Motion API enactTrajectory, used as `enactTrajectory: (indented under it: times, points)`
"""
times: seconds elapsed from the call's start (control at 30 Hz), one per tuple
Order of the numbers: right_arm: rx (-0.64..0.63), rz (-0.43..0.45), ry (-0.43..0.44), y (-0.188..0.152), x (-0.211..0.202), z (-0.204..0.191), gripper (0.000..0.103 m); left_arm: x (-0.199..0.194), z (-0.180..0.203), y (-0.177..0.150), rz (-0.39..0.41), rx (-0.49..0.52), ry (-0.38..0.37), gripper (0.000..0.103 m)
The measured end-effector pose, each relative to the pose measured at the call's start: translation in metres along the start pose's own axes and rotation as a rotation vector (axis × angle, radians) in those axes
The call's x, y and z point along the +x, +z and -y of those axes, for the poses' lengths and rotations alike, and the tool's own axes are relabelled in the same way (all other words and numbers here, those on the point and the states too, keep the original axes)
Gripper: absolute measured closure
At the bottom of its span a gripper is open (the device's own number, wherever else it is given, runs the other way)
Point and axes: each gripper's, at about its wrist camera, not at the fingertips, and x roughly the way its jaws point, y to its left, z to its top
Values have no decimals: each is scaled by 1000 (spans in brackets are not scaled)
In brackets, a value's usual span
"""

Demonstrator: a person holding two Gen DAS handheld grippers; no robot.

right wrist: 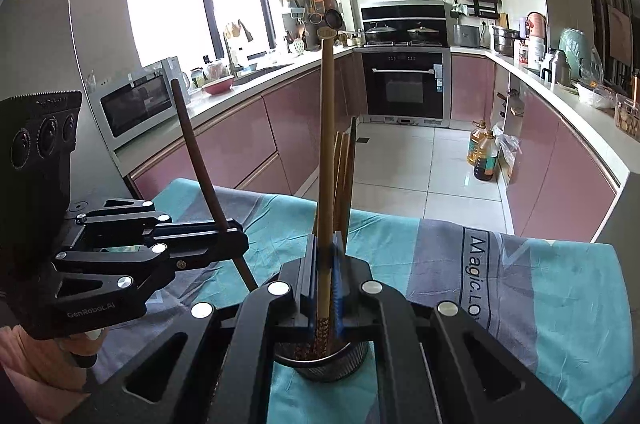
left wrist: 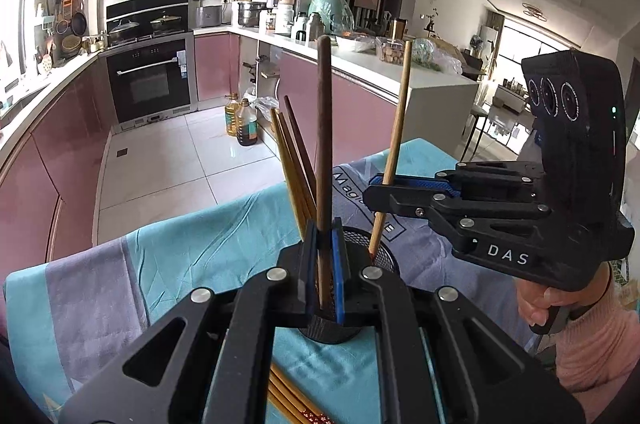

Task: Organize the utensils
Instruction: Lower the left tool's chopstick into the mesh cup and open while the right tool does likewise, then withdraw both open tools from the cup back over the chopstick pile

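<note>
A black mesh holder (left wrist: 384, 256) (right wrist: 352, 356) stands on the blue cloth, with several chopsticks (left wrist: 294, 160) (right wrist: 344, 176) upright in it. My left gripper (left wrist: 325, 264) is shut on a dark brown chopstick (left wrist: 324, 144), upright over the holder; it also shows in the right wrist view (right wrist: 196, 160), held by the left gripper (right wrist: 232, 240). My right gripper (right wrist: 326, 280) is shut on a light wooden chopstick (right wrist: 327, 144), its patterned tip inside the holder. In the left wrist view the right gripper (left wrist: 380, 190) grips that chopstick (left wrist: 398, 128).
More chopsticks (left wrist: 292, 400) lie on the cloth (left wrist: 180, 264) near the front edge. The cloth-covered table (right wrist: 540, 284) ends at a tiled kitchen floor (left wrist: 192, 160). Pink cabinets, an oven (right wrist: 404, 84) and oil bottles (right wrist: 482, 154) are beyond.
</note>
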Motion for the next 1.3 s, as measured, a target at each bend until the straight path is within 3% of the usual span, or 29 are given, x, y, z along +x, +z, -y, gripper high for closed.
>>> enactTrajectory:
  times: [0.33,1.0,1.07,1.3]
  points:
    - [21,-91,-7,-7,28,8,97,23,-13,5,-50,-32,-3,96]
    - [88,-84,3,-13,41,20,95,50,-39,-5,-73,-106,6,93]
    - [94,-75,8,-15,36,21,95,43,-41,-10,-46,-118,14,89]
    - [61,-13,37,-25,9,8,79,-1,-47,-32,71,-124,75,68]
